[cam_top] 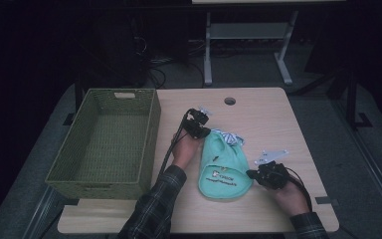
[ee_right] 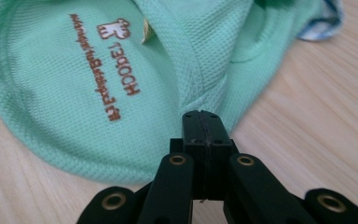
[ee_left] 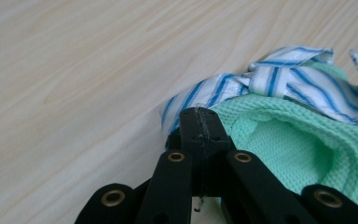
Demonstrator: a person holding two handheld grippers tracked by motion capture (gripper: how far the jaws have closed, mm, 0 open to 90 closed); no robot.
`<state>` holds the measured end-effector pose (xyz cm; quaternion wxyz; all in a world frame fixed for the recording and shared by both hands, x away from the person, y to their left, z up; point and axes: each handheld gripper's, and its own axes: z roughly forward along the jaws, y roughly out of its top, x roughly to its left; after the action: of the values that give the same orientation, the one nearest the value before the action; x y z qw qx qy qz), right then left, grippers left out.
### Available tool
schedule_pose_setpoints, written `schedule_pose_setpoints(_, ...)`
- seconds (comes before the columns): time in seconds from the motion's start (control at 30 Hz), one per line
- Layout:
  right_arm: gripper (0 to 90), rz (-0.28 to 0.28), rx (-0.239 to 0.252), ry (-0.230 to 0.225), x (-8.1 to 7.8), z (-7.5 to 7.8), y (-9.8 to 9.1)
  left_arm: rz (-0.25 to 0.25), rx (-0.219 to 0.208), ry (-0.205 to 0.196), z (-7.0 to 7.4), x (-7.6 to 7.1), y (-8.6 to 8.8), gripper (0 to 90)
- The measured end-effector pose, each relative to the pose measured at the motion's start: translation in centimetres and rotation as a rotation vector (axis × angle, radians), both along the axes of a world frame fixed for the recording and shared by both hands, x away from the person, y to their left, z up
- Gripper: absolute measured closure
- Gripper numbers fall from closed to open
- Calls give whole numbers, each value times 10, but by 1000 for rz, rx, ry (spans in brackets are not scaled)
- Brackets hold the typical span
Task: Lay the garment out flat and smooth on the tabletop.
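mint garment (cam_top: 224,169) on table (cam_top: 268,114), beside green woven basket (cam_top: 82,162), nothing inside

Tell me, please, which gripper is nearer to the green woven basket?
Left. The left gripper is at the mint garment's striped end, beside the basket; the right gripper is past the garment.

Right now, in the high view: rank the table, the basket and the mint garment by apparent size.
1. table
2. basket
3. mint garment

The basket stands nearer the camera's left, but the gaps are plain.
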<state>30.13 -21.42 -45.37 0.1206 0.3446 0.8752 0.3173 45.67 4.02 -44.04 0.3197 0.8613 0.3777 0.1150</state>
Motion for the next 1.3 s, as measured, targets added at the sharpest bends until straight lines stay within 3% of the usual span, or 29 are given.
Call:
schedule_pose_setpoints(0.13, 900, -2, -1, 11, 3, -2, -5, 0, 15, 21, -9, -5, 5, 900)
schedule_pose_setpoints(0.23, 895, -2, 6, 21, 4, -3, -5, 8, -9, 37, -13, -10, 9, 899)
schedule_pose_setpoints(0.33, 857, 1, 40, 23, 5, -4, -6, 5, -10, 26, -11, -15, 13, 882)
schedule_pose_setpoints(0.4, 821, -2, 64, 23, 5, -3, -8, 1, -10, 19, -8, -20, 14, 825)
schedule_pose_setpoints(0.67, 771, -15, 97, 25, 5, -1, -10, -78, -16, 46, 1, -44, 22, 687)
schedule_pose_setpoints(0.93, 808, -18, 104, 20, 5, 1, -11, -166, -62, 65, 2, -77, 25, 713)
schedule_pose_setpoints(1.1, 806, -37, 112, 10, 15, 6, -12, -222, -57, 55, 7, -99, 24, 682)
schedule_pose_setpoints(1.3, 793, -43, 116, 6, 35, 12, -8, -248, -33, 43, 6, -118, 27, 618)
